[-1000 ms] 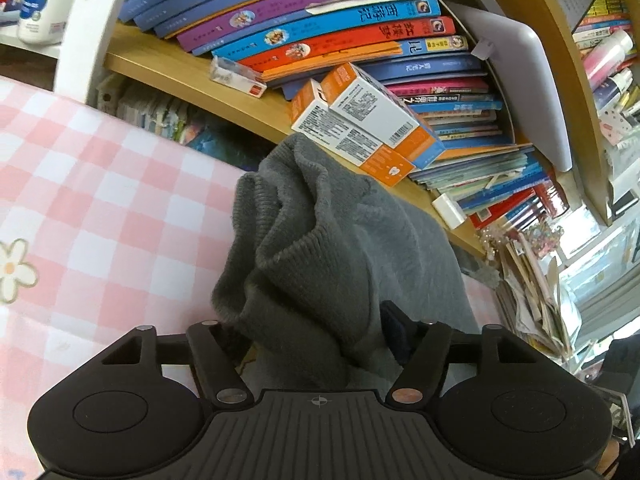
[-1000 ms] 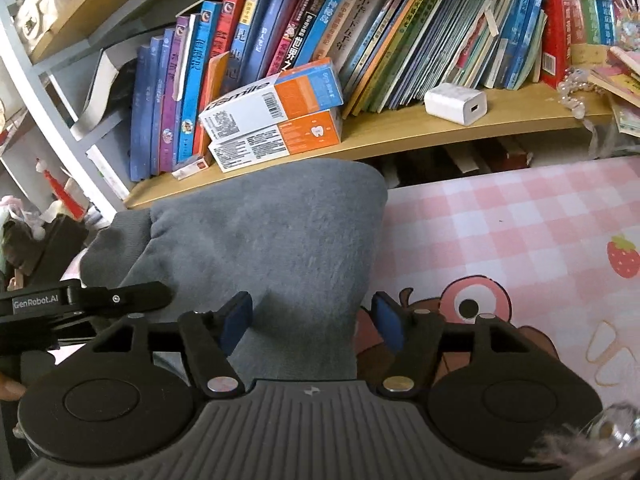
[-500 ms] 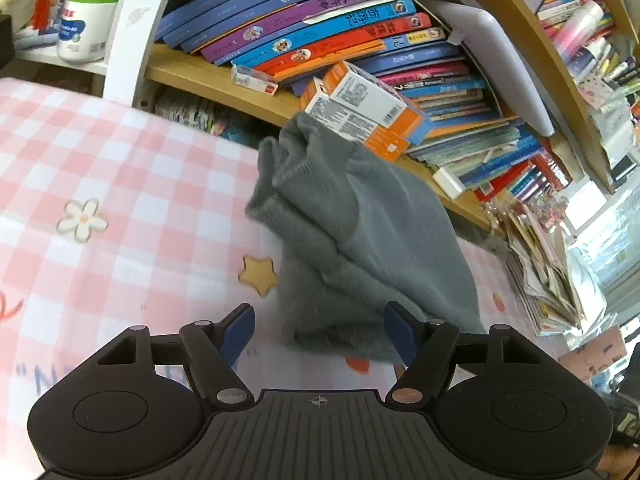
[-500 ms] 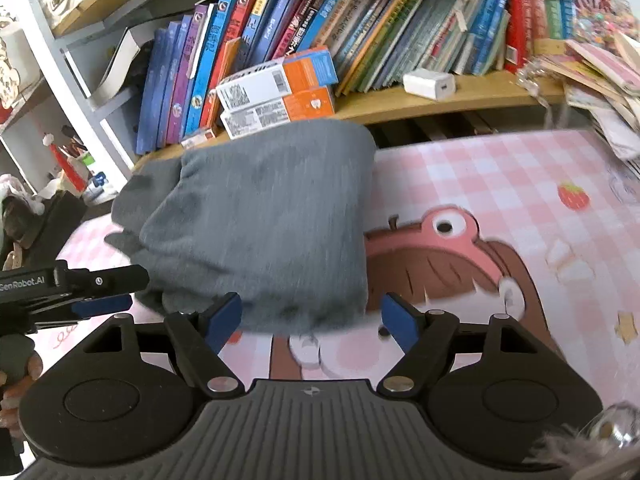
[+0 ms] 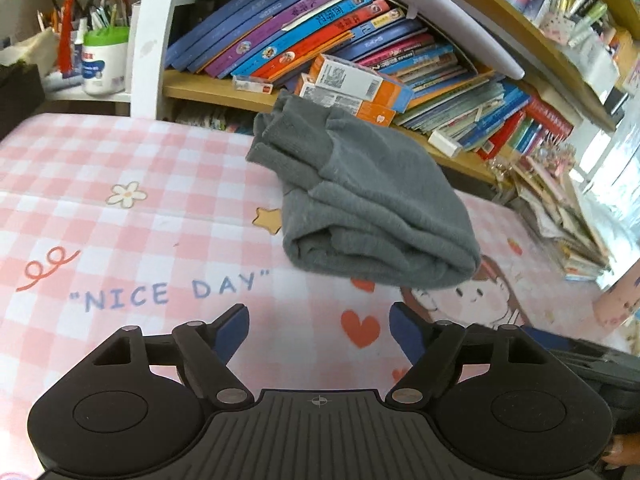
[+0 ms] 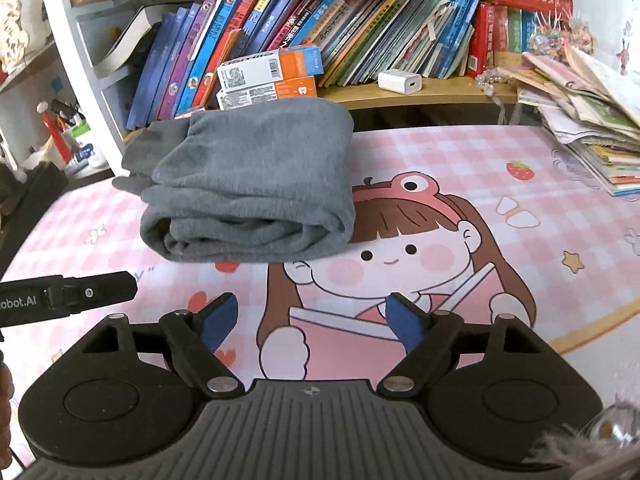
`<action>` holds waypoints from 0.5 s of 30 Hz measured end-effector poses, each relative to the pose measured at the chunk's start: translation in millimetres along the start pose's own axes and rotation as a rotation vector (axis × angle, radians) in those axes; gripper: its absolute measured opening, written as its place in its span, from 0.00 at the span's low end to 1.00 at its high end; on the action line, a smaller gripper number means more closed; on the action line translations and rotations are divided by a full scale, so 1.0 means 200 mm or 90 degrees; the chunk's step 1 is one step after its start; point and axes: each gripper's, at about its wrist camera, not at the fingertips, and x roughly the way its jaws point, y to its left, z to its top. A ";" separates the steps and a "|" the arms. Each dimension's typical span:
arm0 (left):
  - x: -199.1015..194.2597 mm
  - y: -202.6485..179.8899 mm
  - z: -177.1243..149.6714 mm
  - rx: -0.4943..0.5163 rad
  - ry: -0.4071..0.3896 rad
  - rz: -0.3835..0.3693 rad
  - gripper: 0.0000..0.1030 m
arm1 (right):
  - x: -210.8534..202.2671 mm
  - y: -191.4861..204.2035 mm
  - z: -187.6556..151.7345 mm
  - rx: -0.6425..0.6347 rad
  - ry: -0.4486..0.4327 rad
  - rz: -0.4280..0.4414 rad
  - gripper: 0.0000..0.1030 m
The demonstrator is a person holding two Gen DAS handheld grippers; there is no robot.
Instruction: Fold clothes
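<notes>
A grey knitted garment [image 5: 368,200] lies folded into a thick bundle on the pink checked tablecloth [image 5: 120,240], close to the bookshelf. It also shows in the right wrist view [image 6: 256,188], with ribbed cuffs at its left end. My left gripper [image 5: 318,330] is open and empty, well back from the bundle's near edge. My right gripper [image 6: 310,322] is open and empty, also back from the bundle, over the cartoon girl print. The left gripper's tip [image 6: 92,294] shows at the left of the right wrist view.
A wooden shelf [image 6: 420,94] with several books and two orange-white boxes [image 6: 268,76] stands right behind the garment. A white charger [image 6: 400,81] lies on it. A pile of booklets [image 6: 592,120] sits at the right. A white tub [image 5: 104,60] stands far left.
Both grippers let go of the grey garment and pulled back toward me. The garment now lies folded on the cloth, farther from both grippers.
</notes>
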 end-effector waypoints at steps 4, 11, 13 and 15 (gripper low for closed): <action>-0.05 -0.03 -0.06 0.026 -0.011 0.031 0.85 | -0.03 0.03 -0.03 -0.020 -0.011 -0.017 0.84; -0.08 -0.05 -0.10 0.054 -0.028 0.062 0.92 | -0.02 0.06 -0.05 -0.039 -0.005 -0.034 0.89; -0.08 -0.05 -0.11 0.064 -0.031 0.065 0.94 | -0.02 0.07 -0.05 -0.046 -0.005 -0.034 0.91; -0.08 -0.06 -0.11 0.073 -0.031 0.065 0.94 | -0.02 0.07 -0.06 -0.052 -0.006 -0.036 0.92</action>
